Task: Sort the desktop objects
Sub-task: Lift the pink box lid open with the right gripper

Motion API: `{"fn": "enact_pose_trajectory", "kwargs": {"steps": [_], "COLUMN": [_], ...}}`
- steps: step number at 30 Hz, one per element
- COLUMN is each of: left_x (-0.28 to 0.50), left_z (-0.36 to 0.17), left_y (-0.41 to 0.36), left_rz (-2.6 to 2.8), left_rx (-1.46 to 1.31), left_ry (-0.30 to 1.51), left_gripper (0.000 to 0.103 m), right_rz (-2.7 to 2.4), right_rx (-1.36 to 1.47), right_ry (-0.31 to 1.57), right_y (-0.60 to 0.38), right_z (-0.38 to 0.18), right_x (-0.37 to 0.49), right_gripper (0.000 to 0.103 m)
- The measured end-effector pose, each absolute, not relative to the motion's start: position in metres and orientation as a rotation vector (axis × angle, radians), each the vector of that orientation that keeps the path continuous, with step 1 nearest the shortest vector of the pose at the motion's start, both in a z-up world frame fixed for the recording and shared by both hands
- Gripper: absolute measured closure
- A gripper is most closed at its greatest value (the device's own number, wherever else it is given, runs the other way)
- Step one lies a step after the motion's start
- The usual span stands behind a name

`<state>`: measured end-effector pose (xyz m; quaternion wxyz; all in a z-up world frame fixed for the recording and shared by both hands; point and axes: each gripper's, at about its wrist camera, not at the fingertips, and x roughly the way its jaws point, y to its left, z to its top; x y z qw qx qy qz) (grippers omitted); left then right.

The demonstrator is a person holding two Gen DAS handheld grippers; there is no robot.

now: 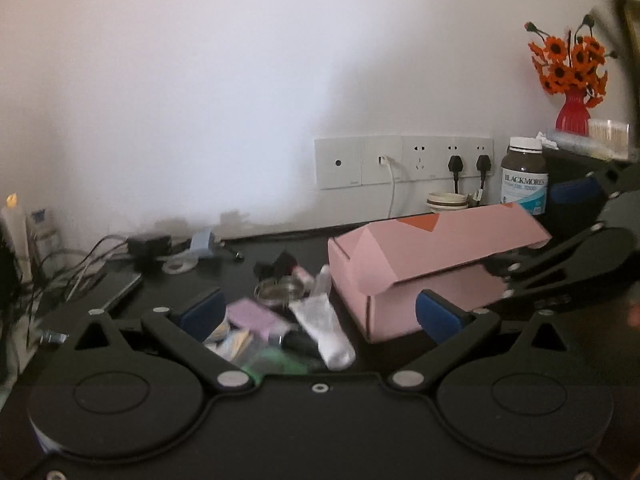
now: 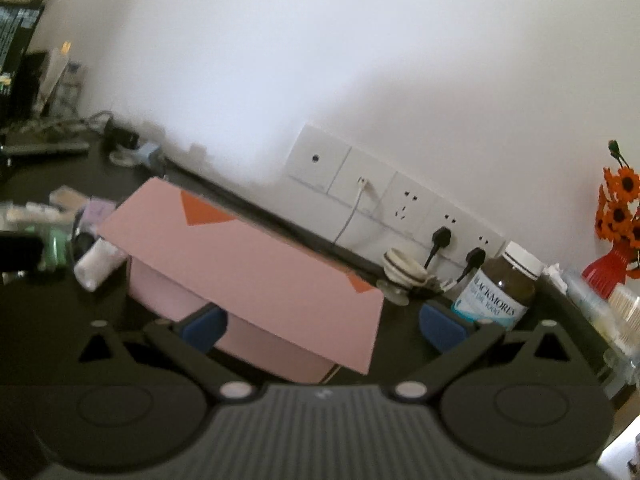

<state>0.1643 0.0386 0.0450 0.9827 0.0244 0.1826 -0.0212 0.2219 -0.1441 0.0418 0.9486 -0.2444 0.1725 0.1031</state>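
A pink cardboard box [image 1: 420, 276] with its lid half raised sits on the dark desk. In the right wrist view the box [image 2: 240, 276] lies between my open right gripper's [image 2: 320, 326] blue fingers, its lid overhanging the left one. My left gripper [image 1: 316, 316] is open above a pile of small items: a white tube [image 1: 324, 328], a purple packet [image 1: 256, 316], a round metal tin [image 1: 280, 292] and a dark lipstick [image 1: 300, 342]. The right gripper [image 1: 576, 232] shows at the right of the left wrist view, by the box's lid.
A brown Blackmores bottle [image 1: 524, 176] stands behind the box by the wall sockets [image 1: 404, 160]. A red vase of orange flowers [image 1: 572, 80] is at back right. Cables, a charger [image 1: 148, 246] and a phone [image 1: 120, 288] lie at the left. A small bowl [image 1: 446, 202] sits under the sockets.
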Motion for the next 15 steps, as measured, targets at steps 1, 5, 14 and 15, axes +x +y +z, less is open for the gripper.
{"fn": "enact_pose_trajectory", "kwargs": {"steps": [1,5,14,15], "left_x": [0.172,0.195,0.226,0.228], "left_z": [0.045,0.041,0.036,0.036], "left_y": [0.037,0.036,0.029,0.025], "left_rz": [-0.052,-0.071,-0.056,-0.051], "left_rx": [0.055,0.059,0.057,0.080], "left_ry": [0.372,0.393,0.409,0.404], "left_gripper": [0.000,0.000,0.000,0.000], "right_rz": [0.208,0.199,0.185,0.183], "right_rx": [-0.483,-0.421,-0.352,-0.343], "right_ry": [0.351,0.357,0.353,0.352], "right_y": [-0.146,-0.155,-0.155,-0.155], "right_z": [0.045,0.055,0.062,0.063], "right_x": [0.224,0.233,0.244,0.246], "right_gripper": [0.001,0.001,0.001,0.001]}}
